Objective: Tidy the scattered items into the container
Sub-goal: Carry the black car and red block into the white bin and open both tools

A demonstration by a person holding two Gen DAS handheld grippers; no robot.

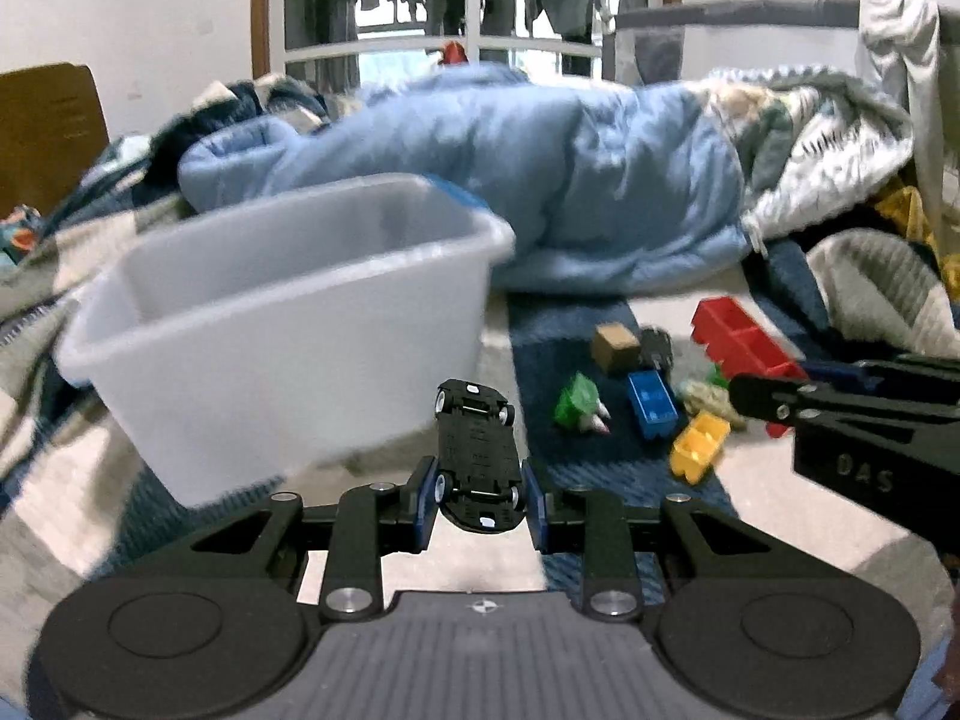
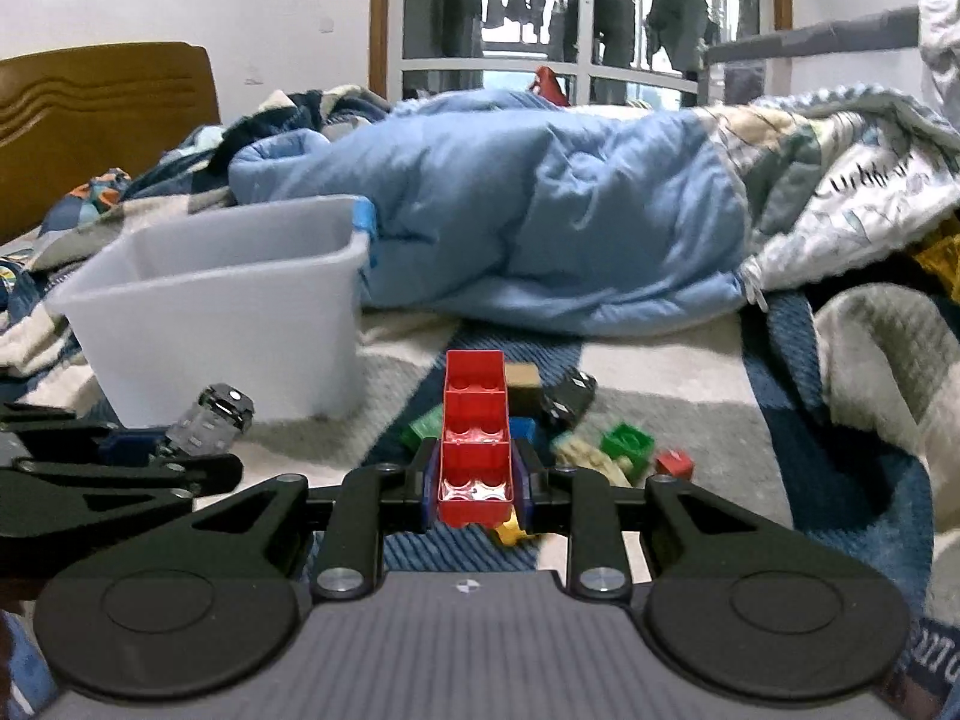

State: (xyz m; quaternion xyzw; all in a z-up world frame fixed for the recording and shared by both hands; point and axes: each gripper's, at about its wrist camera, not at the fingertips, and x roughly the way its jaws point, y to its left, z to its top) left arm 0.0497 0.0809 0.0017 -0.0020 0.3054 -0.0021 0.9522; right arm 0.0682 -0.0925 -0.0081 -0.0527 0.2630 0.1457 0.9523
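Note:
My left gripper is shut on a black toy car, held with its underside up, just right of the white plastic bin. My right gripper is shut on a long red brick above the toy pile. In the right wrist view the bin stands at the left, with the left gripper and the car in front of it. In the left wrist view the red brick and right gripper show at the right.
Loose toys lie on the blue-and-white bedspread: green, blue and yellow blocks, a brown cube; also a green block and small red block. A crumpled blue duvet lies behind. A wooden headboard is at left.

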